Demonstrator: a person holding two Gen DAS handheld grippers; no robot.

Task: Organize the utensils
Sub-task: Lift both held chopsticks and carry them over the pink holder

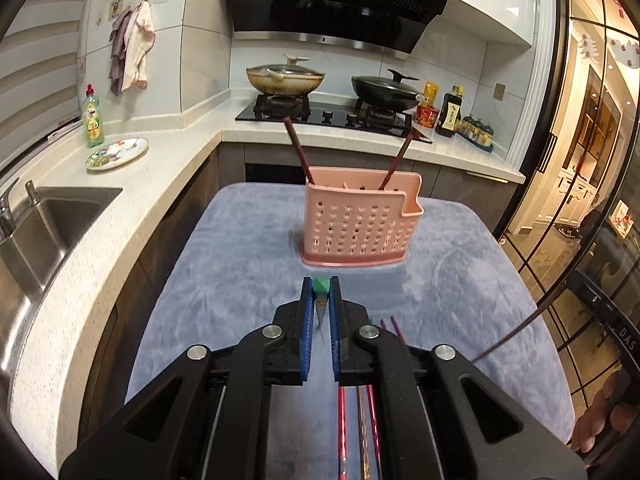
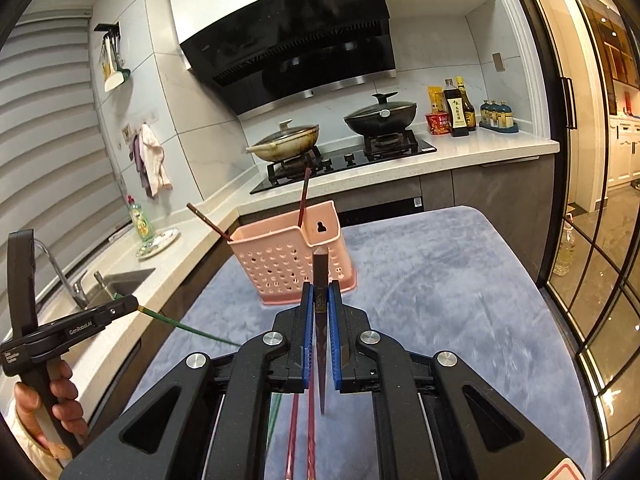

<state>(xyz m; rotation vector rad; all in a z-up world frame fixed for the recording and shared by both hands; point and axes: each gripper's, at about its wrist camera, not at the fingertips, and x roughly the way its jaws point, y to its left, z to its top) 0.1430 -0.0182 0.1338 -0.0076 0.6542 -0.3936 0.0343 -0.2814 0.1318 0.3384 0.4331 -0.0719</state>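
Left tongs (image 1: 321, 294) pinch a green chopstick (image 1: 320, 286) at frame centre; right tongs (image 2: 321, 294) grip a dark brown chopstick (image 2: 320, 276). Just beyond stands the pink holder (image 1: 358, 224) with two chopsticks (image 1: 297, 148) leaning inside. More chopsticks (image 1: 362, 420) lie low in frame on the blue-covered tabletop (image 1: 224, 264); the sink (image 1: 48, 224) sits far left.

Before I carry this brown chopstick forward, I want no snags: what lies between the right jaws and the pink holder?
Only bare blue cloth in the right wrist view, between the right gripper and the pink holder.

Home kitchen: I face a gas hob (image 1: 332, 114) with two lidded woks, range hood (image 1: 340, 0) above, sink (image 1: 48, 220) left of it.
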